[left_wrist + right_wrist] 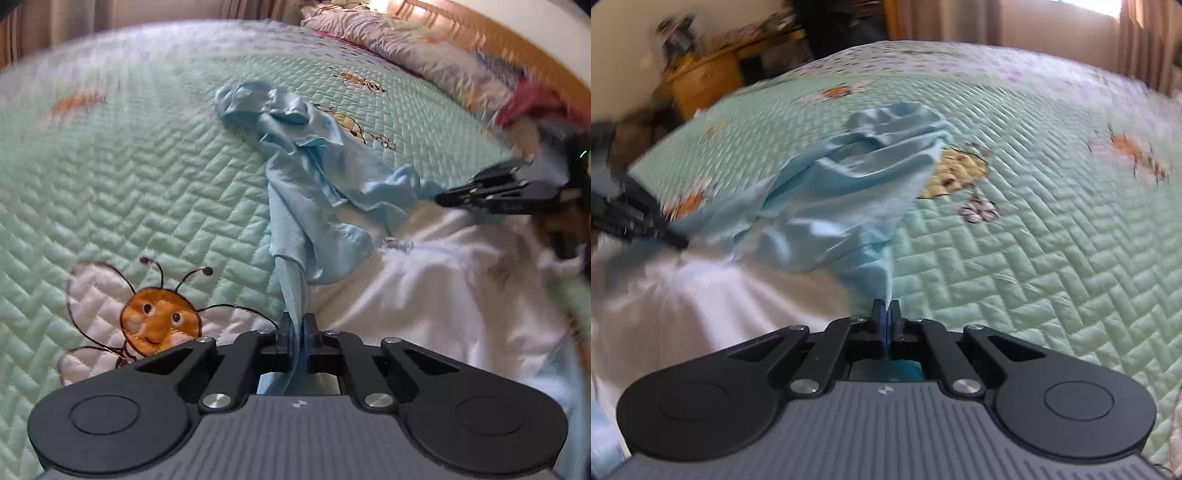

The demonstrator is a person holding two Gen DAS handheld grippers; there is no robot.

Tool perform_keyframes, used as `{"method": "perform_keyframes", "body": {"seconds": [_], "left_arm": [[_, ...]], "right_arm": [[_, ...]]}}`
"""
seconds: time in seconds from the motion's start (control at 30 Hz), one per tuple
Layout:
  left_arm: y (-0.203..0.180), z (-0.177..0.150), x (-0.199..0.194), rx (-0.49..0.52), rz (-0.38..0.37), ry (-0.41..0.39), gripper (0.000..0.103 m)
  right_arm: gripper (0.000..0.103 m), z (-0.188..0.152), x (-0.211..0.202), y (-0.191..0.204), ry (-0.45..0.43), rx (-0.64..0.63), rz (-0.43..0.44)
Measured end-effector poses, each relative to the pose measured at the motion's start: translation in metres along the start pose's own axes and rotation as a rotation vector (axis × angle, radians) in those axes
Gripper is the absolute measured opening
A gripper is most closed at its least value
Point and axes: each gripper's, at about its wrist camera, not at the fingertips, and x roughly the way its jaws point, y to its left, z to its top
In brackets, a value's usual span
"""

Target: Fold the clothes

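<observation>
In the left wrist view, the left gripper (298, 325) is at the bottom, and its two fingers are pressed together on a thin twist of the light blue garment (314, 192). The cloth runs between the fingers and a small end of it shows behind them, inside the tool. From this pinch the garment rises as a narrow strip and then spreads out wider over the bed.

In the right wrist view, the right gripper (886, 317) is closed in the same way on another edge of the same blue garment (842, 184), with blue cloth visible between the fingers. So the garment is held at two places and hangs stretched between them, with its far part bunched and wrinkled on the quilt.

Just beside the garment, partly under its near edge, lies a white piece of clothing (443, 280) with a zipper. Both lie on a pale green quilt (140, 184) with stitched zigzag lines and an orange bee picture (159, 321) near the left gripper.

Farther away there are patterned pillows (424, 48) against a wooden headboard, and curtains (1145, 44) behind the bed. The edges of both views are blurred.
</observation>
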Motion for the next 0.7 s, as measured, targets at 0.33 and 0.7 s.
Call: {"method": "perform_keyframes", "body": {"seconds": [0.33, 0.7], "left_arm": [[-0.018, 0.106, -0.004, 0.274, 0.526, -0.242, 0.001], [0.060, 0.150, 0.008, 0.062, 0.791, -0.212, 0.064]], "right_arm": [[0.001, 0.073, 0.011, 0.013, -0.122, -0.158, -0.305], [0.066, 0.146, 0.019, -0.036, -0.287, 0.081, -0.409]]}}
